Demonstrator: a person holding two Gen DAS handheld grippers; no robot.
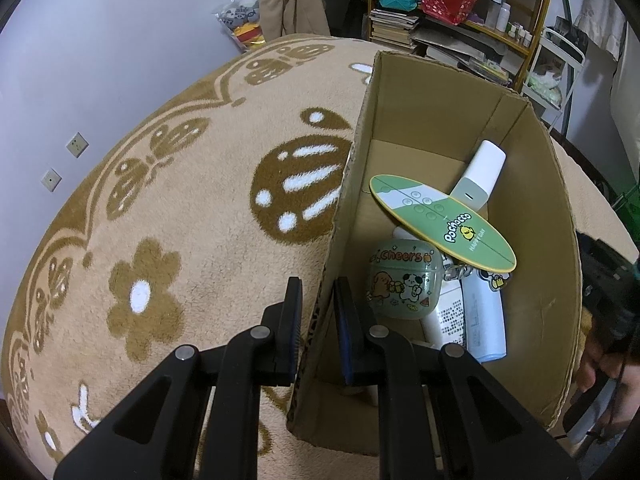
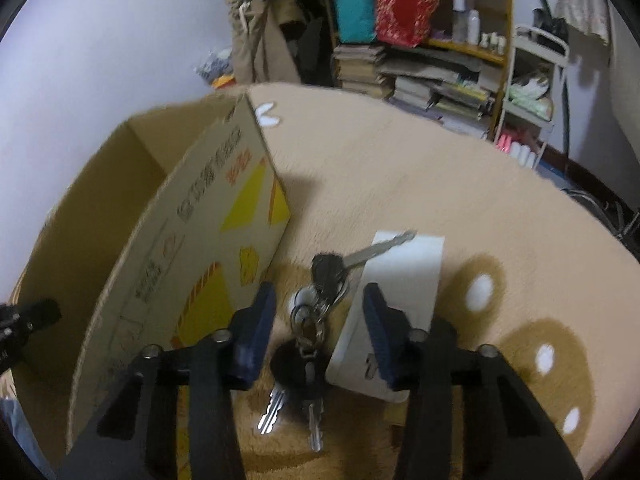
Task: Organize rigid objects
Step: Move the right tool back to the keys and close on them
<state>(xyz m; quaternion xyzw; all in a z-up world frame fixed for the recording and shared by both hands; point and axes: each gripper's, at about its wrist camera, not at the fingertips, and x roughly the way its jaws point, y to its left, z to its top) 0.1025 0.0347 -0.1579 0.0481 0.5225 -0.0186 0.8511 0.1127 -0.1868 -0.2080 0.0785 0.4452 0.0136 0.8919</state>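
A cardboard box (image 1: 532, 208) stands on a beige patterned rug. In it lie a green oval Pochacco board (image 1: 440, 220), a green "Cheers" earbud case (image 1: 404, 276), a white power bank (image 1: 480, 172) and white tubes (image 1: 486, 320). My left gripper (image 1: 318, 312) is shut on the box's left wall (image 1: 344, 208), one finger each side. In the right wrist view the box (image 2: 192, 216) is at left. My right gripper (image 2: 318, 312) is open above a bunch of keys (image 2: 312, 320) on the rug. A white flat box (image 2: 400, 280) lies under the right finger.
The rug (image 1: 180, 220) covers the floor. A shelf (image 1: 460, 20) with books, bottles and bags stands at the back, with a white rack (image 2: 532, 92) beside it. A coat (image 2: 260, 32) hangs at the back wall.
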